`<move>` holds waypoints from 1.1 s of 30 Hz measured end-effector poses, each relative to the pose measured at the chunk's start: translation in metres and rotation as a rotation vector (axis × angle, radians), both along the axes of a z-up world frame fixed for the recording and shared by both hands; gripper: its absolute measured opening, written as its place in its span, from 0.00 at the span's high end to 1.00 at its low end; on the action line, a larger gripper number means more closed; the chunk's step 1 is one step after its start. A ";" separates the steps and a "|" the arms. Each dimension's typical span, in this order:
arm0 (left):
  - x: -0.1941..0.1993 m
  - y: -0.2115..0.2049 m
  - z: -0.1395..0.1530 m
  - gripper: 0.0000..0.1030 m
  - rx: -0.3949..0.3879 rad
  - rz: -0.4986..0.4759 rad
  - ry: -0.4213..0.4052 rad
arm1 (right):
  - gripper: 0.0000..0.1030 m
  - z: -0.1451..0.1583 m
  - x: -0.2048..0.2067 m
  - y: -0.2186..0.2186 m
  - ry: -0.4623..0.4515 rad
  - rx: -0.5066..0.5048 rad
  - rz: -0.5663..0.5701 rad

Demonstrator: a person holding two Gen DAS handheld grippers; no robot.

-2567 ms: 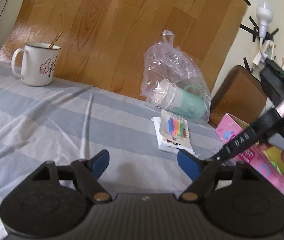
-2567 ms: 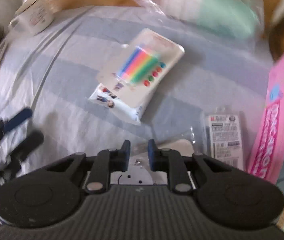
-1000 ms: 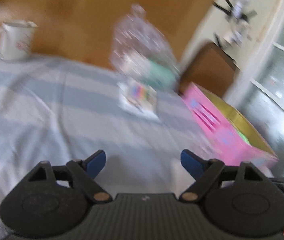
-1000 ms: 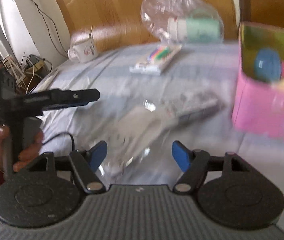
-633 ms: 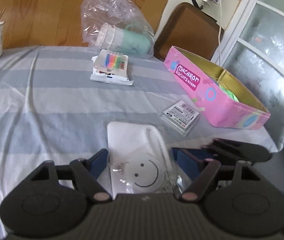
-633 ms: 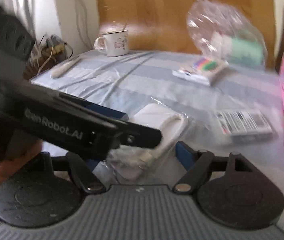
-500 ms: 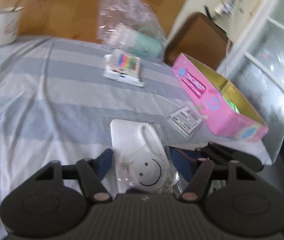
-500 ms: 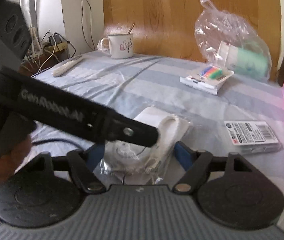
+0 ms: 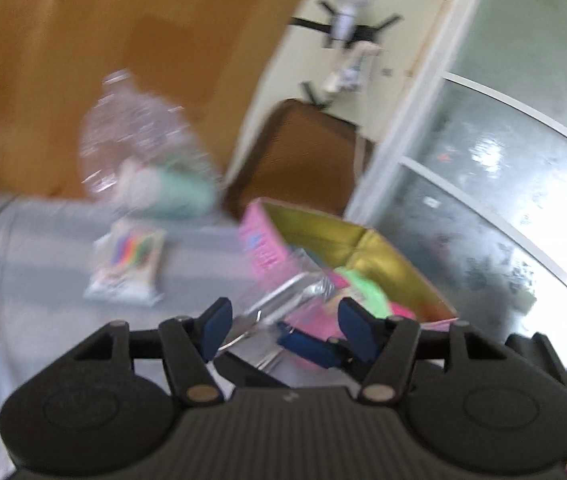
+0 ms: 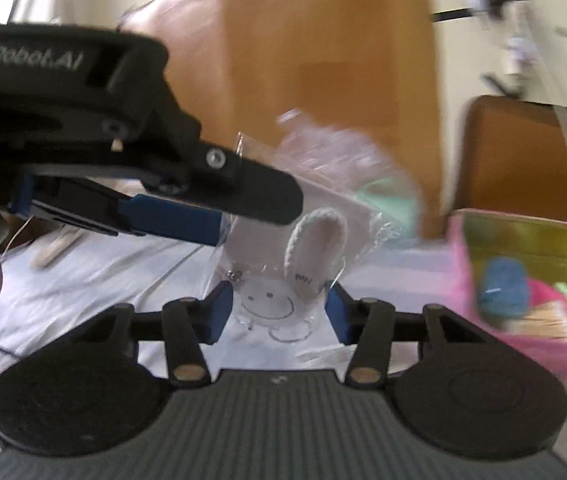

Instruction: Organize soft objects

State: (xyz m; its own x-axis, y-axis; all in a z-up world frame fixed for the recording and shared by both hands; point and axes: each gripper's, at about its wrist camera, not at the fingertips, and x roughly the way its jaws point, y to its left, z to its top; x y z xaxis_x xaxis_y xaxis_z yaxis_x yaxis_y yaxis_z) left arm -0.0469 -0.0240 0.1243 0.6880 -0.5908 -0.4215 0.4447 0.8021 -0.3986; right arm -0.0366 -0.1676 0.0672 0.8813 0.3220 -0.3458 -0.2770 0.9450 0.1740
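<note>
A clear plastic packet with a white smiley-face pouch point(image 10: 283, 276) hangs lifted off the table between both grippers. My right gripper point(image 10: 277, 310) has its blue fingers point(image 10: 219, 312) closed against the packet's sides. My left gripper point(image 9: 283, 326) stands half open around the packet's edge point(image 9: 283, 300); in the right wrist view its fingers point(image 10: 171, 214) reach across onto the packet's upper left. The pink tin box point(image 9: 267, 252) with a gold inside stands just beyond, holding soft blue, pink and green items point(image 10: 503, 288).
A clear bag with a mint cup point(image 9: 151, 176) and a flat pack with coloured stripes point(image 9: 127, 264) lie on the striped cloth point(image 9: 23, 292). A brown chair back point(image 9: 303, 152) stands behind the tin. A glass door point(image 9: 503, 200) is at right.
The smiley packet has come up off the table, held between both grippers, and moved toward the pink tin. Both views swung right and are blurred.
</note>
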 end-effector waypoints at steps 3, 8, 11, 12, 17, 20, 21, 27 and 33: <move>0.017 -0.042 0.017 0.43 0.021 -0.063 -0.054 | 0.49 0.008 0.002 -0.033 -0.041 0.040 -0.113; 0.033 -0.104 0.029 0.42 0.001 -0.188 -0.078 | 0.49 0.012 -0.001 -0.096 -0.083 0.102 -0.278; 0.048 -0.142 0.024 0.42 -0.013 -0.254 -0.048 | 0.49 0.005 -0.003 -0.126 -0.073 0.120 -0.368; 0.055 -0.153 0.020 0.42 -0.013 -0.270 -0.034 | 0.49 0.001 -0.003 -0.134 -0.064 0.126 -0.395; 0.089 -0.203 -0.010 0.42 0.032 -0.291 0.048 | 0.49 -0.016 -0.004 -0.174 -0.016 0.111 -0.541; 0.098 -0.220 -0.025 0.40 0.085 -0.251 0.055 | 0.49 -0.028 0.002 -0.193 0.028 0.098 -0.619; 0.098 -0.221 -0.029 0.40 0.102 -0.233 0.048 | 0.49 -0.032 0.001 -0.198 0.041 0.103 -0.636; 0.100 -0.191 -0.038 0.40 0.119 -0.154 0.064 | 0.49 -0.039 -0.006 -0.210 0.035 0.172 -0.671; 0.087 -0.117 -0.034 0.35 0.084 -0.016 0.019 | 0.49 -0.030 -0.019 -0.178 -0.042 0.149 -0.591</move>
